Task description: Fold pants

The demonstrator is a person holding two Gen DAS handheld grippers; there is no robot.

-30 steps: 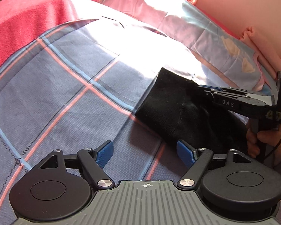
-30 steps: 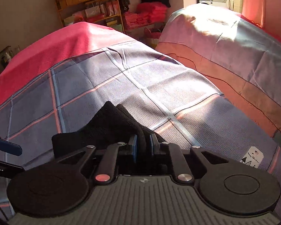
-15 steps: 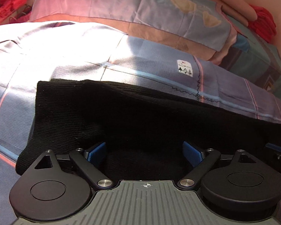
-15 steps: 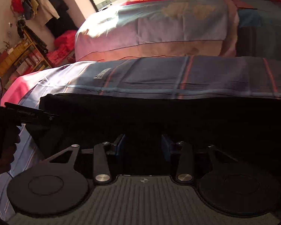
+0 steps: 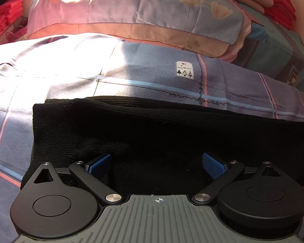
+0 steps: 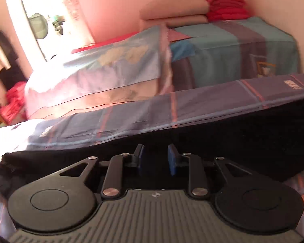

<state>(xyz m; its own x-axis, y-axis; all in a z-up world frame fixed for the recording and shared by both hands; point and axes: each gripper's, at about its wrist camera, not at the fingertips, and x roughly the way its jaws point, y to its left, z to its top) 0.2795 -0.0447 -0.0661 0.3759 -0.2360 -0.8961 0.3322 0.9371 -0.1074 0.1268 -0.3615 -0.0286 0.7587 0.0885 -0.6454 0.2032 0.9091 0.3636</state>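
The black pants (image 5: 152, 125) lie as a long dark band across the blue checked bedsheet (image 5: 131, 68). In the left wrist view their folded end sits at the left, with a lump of cloth near my left finger. My left gripper (image 5: 157, 163) is wide open just above the near edge of the pants, holding nothing. In the right wrist view the pants (image 6: 243, 135) stretch to the right. My right gripper (image 6: 155, 159) hovers over them with its blue pads a small gap apart, open, nothing clamped between them.
A folded quilt with pale patches (image 5: 152, 14) lies behind the pants. A teal patterned quilt (image 6: 233, 56) and stacked pink and red blankets (image 6: 223, 6) stand against the pink wall. Red clothes (image 5: 4, 18) are piled at the far left.
The right gripper, shut on the pants a second ago, has let go and opened a little. Both grippers swung round over the pants, which now lie spread flat. The left stayed open.
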